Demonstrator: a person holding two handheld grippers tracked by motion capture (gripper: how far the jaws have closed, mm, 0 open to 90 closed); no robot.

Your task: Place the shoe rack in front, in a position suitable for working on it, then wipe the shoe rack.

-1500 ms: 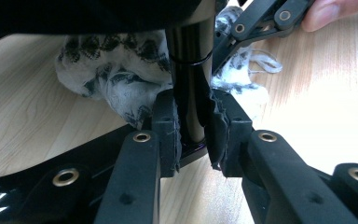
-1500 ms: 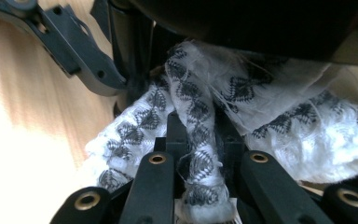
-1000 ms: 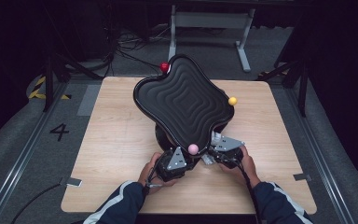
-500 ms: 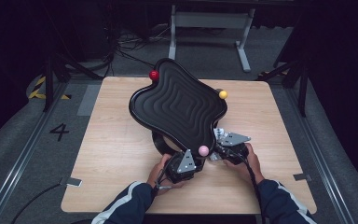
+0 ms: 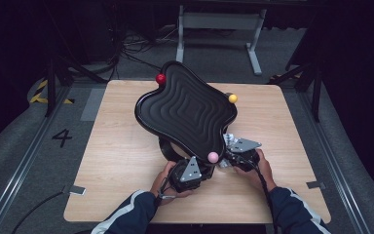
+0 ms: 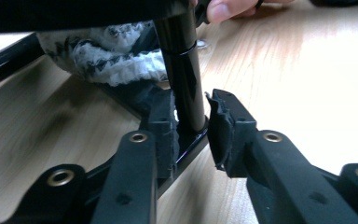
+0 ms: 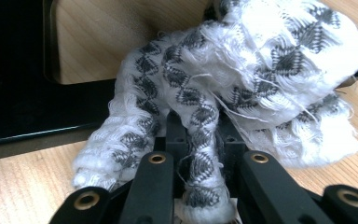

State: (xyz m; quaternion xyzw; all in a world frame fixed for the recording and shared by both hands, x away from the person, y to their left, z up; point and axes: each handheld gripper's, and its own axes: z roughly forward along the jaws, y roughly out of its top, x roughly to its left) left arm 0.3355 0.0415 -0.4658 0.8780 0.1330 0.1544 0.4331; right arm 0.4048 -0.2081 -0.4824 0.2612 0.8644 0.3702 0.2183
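Observation:
A black wavy-topped tray (image 5: 187, 114) stands tilted on a black post over the wooden table (image 5: 117, 146). It carries a red ball (image 5: 160, 78), a yellow ball (image 5: 233, 98) and a pink ball (image 5: 213, 156) at its corners. My left gripper (image 6: 191, 126) is shut on the black post (image 6: 182, 70) just above its base; in the high view the left gripper (image 5: 196, 165) sits under the tray's near edge. My right gripper (image 7: 200, 135) is shut on a white cloth with a grey pattern (image 7: 261, 70), bunched beside the stand's base (image 7: 28, 126). From above, the right gripper (image 5: 224, 162) reaches in from the right.
The cloth (image 6: 116, 56) lies bunched behind the post under the tray. A fingertip of the person's other hand (image 6: 228, 8) rests near the post's top. Bare wood spreads left and right of the stand. Dark floor, cables and a metal frame (image 5: 219, 22) lie beyond the table.
The tray has swung round on its post: the red and yellow balls moved left, the pink ball moved right. Both hands shifted slightly right. Little differs over the last half second.

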